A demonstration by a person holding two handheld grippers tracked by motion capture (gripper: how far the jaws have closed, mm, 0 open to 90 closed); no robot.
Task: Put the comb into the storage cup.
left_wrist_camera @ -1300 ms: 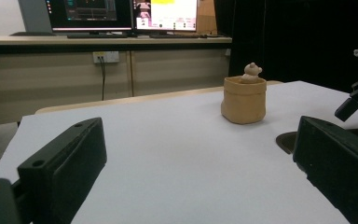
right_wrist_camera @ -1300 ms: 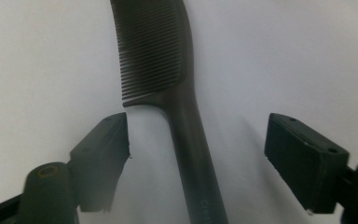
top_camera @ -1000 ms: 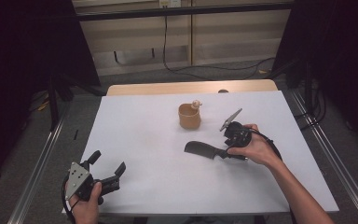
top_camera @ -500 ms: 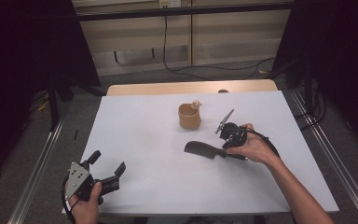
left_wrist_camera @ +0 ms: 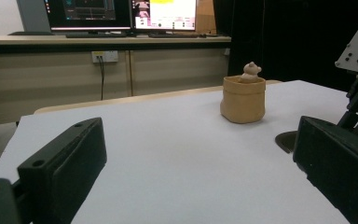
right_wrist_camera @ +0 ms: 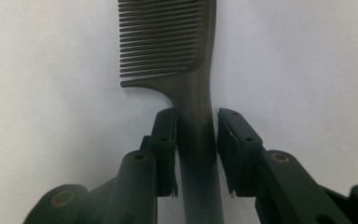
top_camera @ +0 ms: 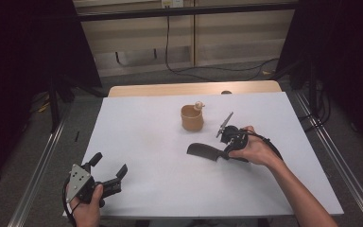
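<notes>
Item: black comb [right_wrist_camera: 191,84], lying flat on the white tabletop [top_camera: 146,137], at about 5 o'clock from the tan pot [top_camera: 192,118], teeth end pointing toward 9 o'clock in the high view.

Right tool [right_wrist_camera: 196,135]: set over the comb's handle, one jaw on either side. Left pad sat against the handle; a thin gap showed at the right pad. Jaws had just been closing, with the handle between them, not yet clamped.

Left tool [top_camera: 108,166]: at the tabletop's 7 o'clock corner, jaws spread wide with nothing between them, well apart from the comb.

Pot: upright, a small bear figure [left_wrist_camera: 251,71] at its rim.
</notes>
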